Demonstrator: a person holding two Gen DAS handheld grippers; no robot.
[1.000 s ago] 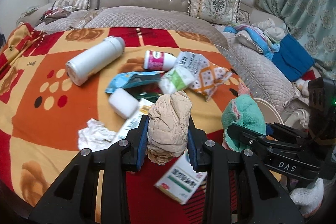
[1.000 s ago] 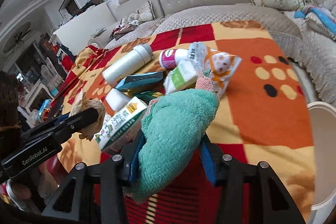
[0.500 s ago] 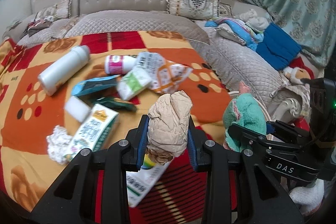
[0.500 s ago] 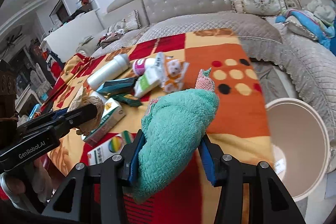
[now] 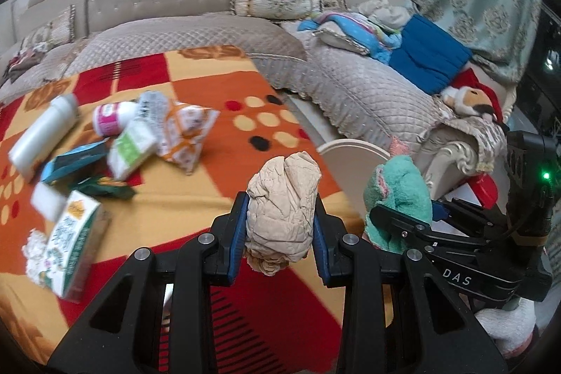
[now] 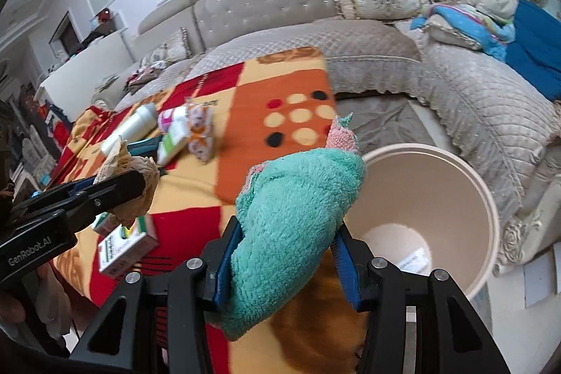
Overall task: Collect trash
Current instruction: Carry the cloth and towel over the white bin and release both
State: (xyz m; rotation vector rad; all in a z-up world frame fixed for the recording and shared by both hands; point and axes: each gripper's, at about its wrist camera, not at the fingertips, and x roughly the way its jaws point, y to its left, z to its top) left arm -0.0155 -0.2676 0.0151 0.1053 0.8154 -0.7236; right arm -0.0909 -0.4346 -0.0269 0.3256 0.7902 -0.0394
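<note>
My left gripper (image 5: 280, 226) is shut on a crumpled beige wad (image 5: 282, 209), held above the right part of the patterned blanket (image 5: 217, 198). My right gripper (image 6: 284, 255) is shut on a fluffy teal cloth (image 6: 294, 219) with a pink tip, beside the rim of a round beige bin (image 6: 431, 209) that stands open below and to the right. In the left wrist view the right gripper (image 5: 399, 216) with the teal cloth (image 5: 399, 191) is at the right, by the bin rim (image 5: 350, 148). The left gripper (image 6: 126, 184) with the wad (image 6: 140, 170) shows left in the right wrist view.
Several pieces of litter lie on the blanket: a white bottle (image 5: 42, 135), a pink-labelled bottle (image 5: 112, 120), an orange packet (image 5: 186, 135), a green-white pack (image 5: 131, 149), a carton (image 5: 73, 237). A grey quilted sofa (image 5: 368, 93) with cushions and clothes curves behind and right.
Both grippers have swung to the right with their loads. The litter has slid to the left of the views and the bin has come into full view under the right gripper.
</note>
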